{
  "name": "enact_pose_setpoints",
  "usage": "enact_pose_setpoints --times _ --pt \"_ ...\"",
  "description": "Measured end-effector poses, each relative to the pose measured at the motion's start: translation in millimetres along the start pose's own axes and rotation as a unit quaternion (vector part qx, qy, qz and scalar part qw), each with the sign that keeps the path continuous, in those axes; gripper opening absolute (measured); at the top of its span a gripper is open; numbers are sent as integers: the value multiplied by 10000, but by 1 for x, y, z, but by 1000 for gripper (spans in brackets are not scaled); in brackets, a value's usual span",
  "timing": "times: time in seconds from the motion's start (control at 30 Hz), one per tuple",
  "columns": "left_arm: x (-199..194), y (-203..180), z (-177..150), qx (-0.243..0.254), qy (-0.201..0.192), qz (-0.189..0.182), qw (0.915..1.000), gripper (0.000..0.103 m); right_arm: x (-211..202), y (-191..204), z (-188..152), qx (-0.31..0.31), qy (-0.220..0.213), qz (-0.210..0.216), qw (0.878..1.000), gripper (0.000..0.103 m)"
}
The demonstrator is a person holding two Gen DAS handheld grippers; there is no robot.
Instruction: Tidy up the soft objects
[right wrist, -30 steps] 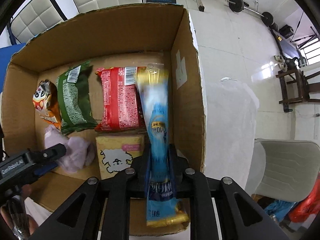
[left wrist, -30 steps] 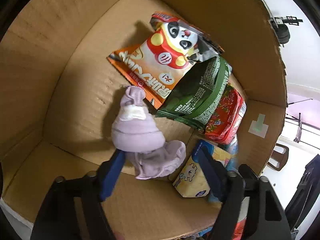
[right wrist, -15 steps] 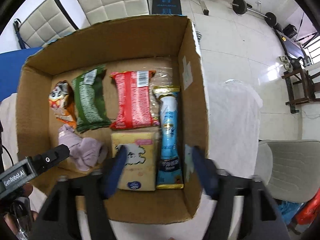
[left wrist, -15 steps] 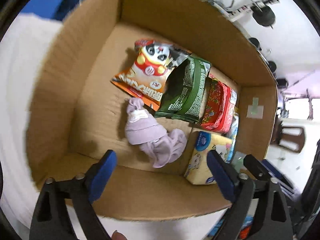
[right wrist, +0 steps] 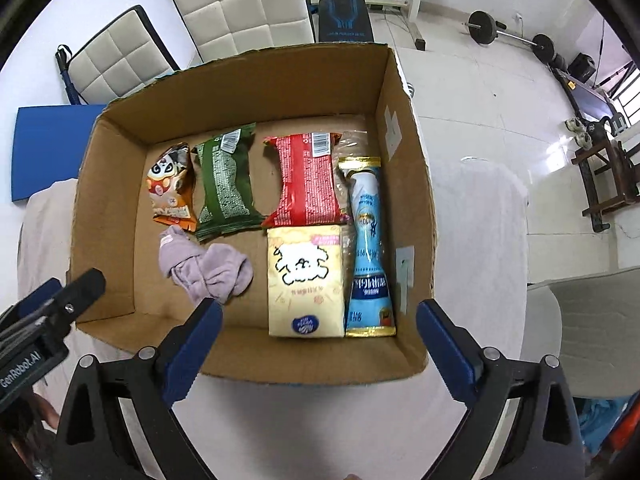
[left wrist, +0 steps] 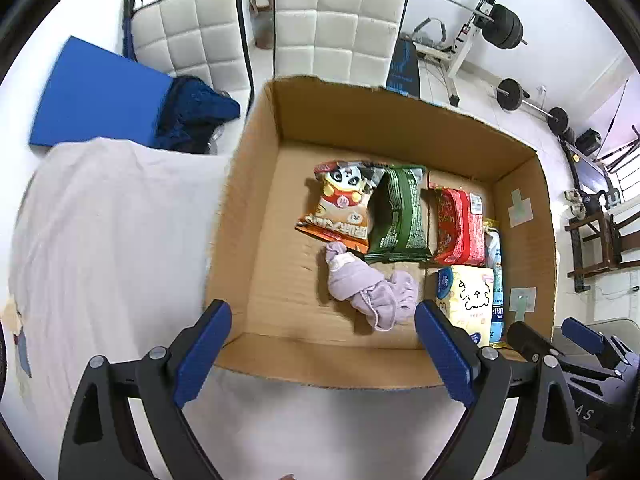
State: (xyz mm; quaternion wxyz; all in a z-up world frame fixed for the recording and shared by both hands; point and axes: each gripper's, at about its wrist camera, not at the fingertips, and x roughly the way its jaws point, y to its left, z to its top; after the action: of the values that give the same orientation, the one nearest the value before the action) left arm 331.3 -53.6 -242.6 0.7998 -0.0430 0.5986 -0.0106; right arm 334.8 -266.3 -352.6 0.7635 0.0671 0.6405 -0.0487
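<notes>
An open cardboard box point(left wrist: 360, 364) point(right wrist: 280, 364) holds a lilac sock bundle point(left wrist: 368, 292) point(right wrist: 204, 268), a panda snack bag point(left wrist: 340, 204), a green bag point(left wrist: 396, 216), a red bag point(left wrist: 456, 224), a yellow tissue pack point(right wrist: 306, 280) and a blue-and-gold sachet point(right wrist: 368, 248) along the right wall. My left gripper point(left wrist: 320, 308) hangs open above the box's near edge, the socks lying loose below it. My right gripper point(right wrist: 318, 307) is above the tissue pack and sachet, its jaws opening with nothing between them.
The box sits on a table under a white cloth point(left wrist: 100, 240). Behind it stand two white padded chairs point(left wrist: 340, 28), a blue mat point(left wrist: 96, 96) and weight-training gear point(left wrist: 500, 28). A grey chair point(right wrist: 592, 320) is to the right.
The left gripper let go of the socks, opened and rose out of the box. The right gripper released the blue sachet into the box beside the tissue pack, opened wide and lifted.
</notes>
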Motion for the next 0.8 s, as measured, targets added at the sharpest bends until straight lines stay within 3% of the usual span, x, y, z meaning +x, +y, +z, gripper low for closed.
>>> enact_pose_setpoints --times 0.53,0.8 --pt "-60 -13 -31 148 -423 126 9989 94 -57 -2 -34 -123 -434 -174 9988 103" --pt "-135 -25 -74 424 -785 72 9960 94 -125 -11 -79 -141 -830 79 9964 103"
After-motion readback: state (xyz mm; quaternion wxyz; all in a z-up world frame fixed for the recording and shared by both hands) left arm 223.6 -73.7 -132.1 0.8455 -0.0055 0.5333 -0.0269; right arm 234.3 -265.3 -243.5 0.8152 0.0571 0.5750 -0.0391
